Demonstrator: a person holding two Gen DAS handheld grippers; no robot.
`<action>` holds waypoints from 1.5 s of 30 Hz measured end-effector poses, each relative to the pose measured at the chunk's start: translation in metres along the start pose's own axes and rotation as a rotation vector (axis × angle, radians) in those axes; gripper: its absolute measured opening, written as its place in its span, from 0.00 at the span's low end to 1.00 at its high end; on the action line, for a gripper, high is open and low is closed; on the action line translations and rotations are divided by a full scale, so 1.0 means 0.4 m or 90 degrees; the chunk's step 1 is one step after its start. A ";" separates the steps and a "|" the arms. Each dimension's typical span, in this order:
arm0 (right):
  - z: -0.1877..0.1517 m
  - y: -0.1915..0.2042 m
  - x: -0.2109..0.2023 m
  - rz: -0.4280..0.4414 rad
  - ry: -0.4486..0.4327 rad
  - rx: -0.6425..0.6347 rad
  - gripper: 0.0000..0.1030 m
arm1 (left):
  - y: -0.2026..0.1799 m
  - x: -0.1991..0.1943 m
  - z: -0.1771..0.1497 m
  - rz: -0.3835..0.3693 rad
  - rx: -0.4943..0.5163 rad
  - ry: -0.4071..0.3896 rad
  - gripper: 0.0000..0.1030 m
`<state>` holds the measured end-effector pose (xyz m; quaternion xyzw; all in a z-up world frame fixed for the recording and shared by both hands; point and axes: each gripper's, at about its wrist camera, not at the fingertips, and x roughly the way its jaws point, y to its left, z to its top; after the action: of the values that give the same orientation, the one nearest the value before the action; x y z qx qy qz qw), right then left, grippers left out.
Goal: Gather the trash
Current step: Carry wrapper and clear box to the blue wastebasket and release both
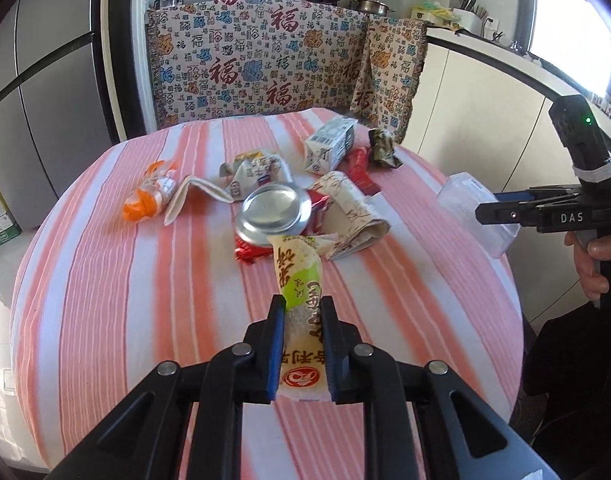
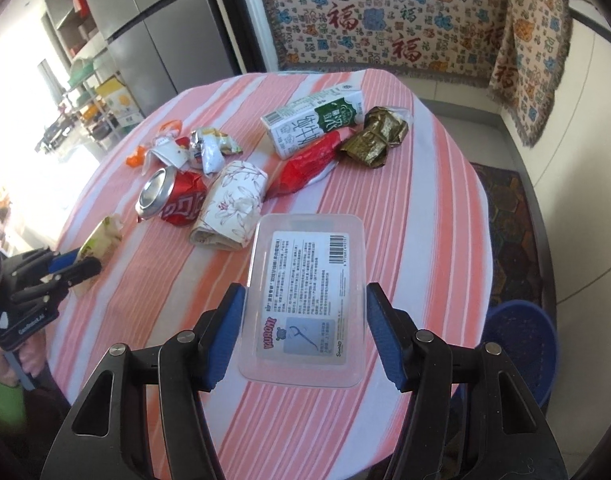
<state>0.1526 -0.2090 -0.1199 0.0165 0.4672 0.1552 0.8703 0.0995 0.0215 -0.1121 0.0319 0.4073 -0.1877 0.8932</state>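
Observation:
My left gripper [image 1: 302,306] is shut on a green and cream snack wrapper [image 1: 299,276], held over the striped tablecloth; the wrapper also shows in the right wrist view [image 2: 101,236]. My right gripper [image 2: 303,298] is open, its pads on either side of a clear plastic box [image 2: 305,296] with a printed label, not squeezing it. Trash lies mid-table: a crushed red can [image 2: 173,196], a folded floral paper [image 2: 233,204], a milk carton [image 2: 317,120], a red wrapper [image 2: 309,162], a dark leaf wrapper [image 2: 373,138], and an orange wrapper [image 1: 145,196].
The round table [image 2: 445,208] wears a pink striped cloth. A blue bin [image 2: 521,340] stands on the floor at its right. A patterned cloth [image 1: 257,60] covers the counter behind. A fridge [image 2: 161,36] stands at the back left.

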 end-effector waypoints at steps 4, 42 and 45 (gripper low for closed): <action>-0.014 -0.057 -0.053 -0.007 -0.026 0.028 0.61 | -0.082 0.003 0.046 -0.050 0.004 -0.018 0.17; -0.312 -0.846 -0.183 -0.165 -0.077 0.351 0.62 | -0.982 0.622 0.229 -0.295 0.144 0.117 0.17; -0.326 -0.867 -0.183 -0.154 -0.086 0.375 0.69 | -1.004 0.647 0.220 -0.301 0.147 0.125 0.40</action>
<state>0.0964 -0.5748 -0.1943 0.2218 0.4316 -0.0927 0.8694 0.1721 -0.4494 -0.2066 0.0551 0.4638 -0.4323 0.7713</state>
